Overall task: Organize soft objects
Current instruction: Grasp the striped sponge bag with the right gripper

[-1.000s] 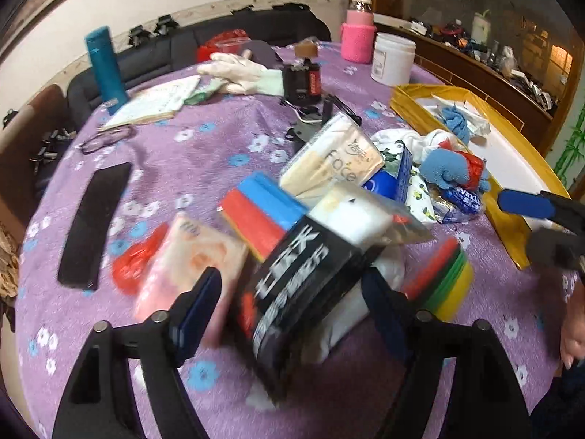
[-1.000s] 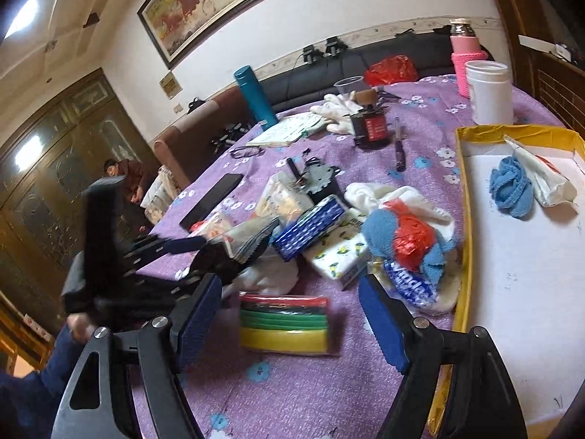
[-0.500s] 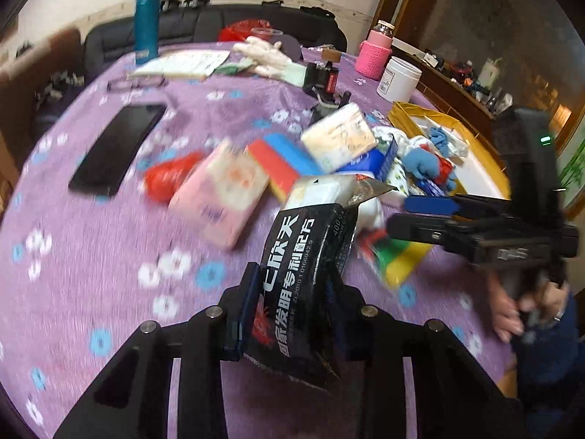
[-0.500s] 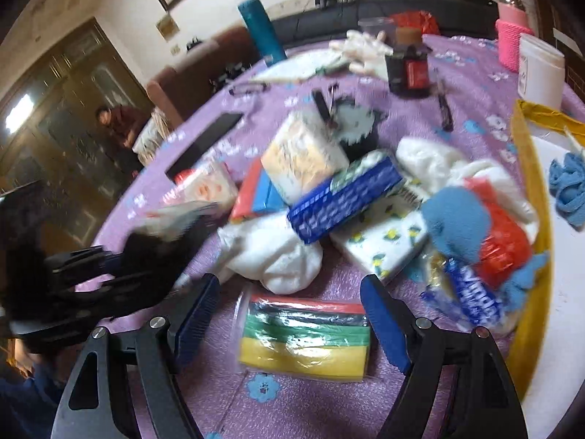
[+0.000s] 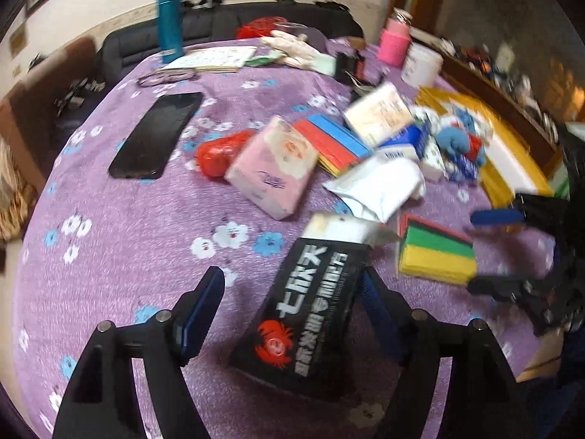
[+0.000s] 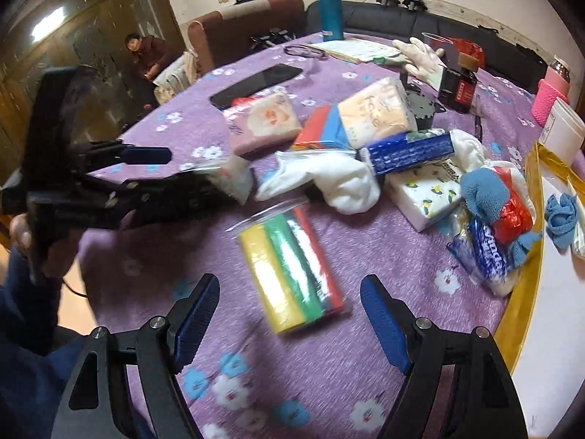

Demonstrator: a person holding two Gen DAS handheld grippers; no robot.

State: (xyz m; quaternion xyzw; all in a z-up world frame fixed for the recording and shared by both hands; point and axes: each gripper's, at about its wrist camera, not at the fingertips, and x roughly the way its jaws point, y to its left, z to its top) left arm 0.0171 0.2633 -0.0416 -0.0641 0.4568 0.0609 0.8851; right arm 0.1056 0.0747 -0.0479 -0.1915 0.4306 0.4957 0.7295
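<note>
A black packet with white writing and a red crab (image 5: 310, 314) lies on the purple cloth between the fingers of my left gripper (image 5: 292, 292), which is open. The packet touches the right finger; a wide gap lies to the left finger. My right gripper (image 6: 290, 307) is open around a bagged stack of yellow, green and red sponges (image 6: 292, 267), also in the left wrist view (image 5: 435, 252). A pile of soft things lies beyond: pink tissue pack (image 5: 272, 168), white cloth (image 6: 329, 179), blue-and-red cloth bundle (image 6: 493, 205).
A yellow-rimmed tray (image 6: 526, 292) with a blue cloth (image 6: 559, 216) stands at the right. A black phone (image 5: 157, 135), glasses (image 5: 164, 77), a teal flask (image 5: 169, 23), rubber gloves (image 5: 296, 53) and jars sit further back. A person sits at the far left (image 6: 144, 53).
My left gripper has opened and set the black packet down on the cloth near the front edge. My right gripper has moved in over the coloured sponge stack.
</note>
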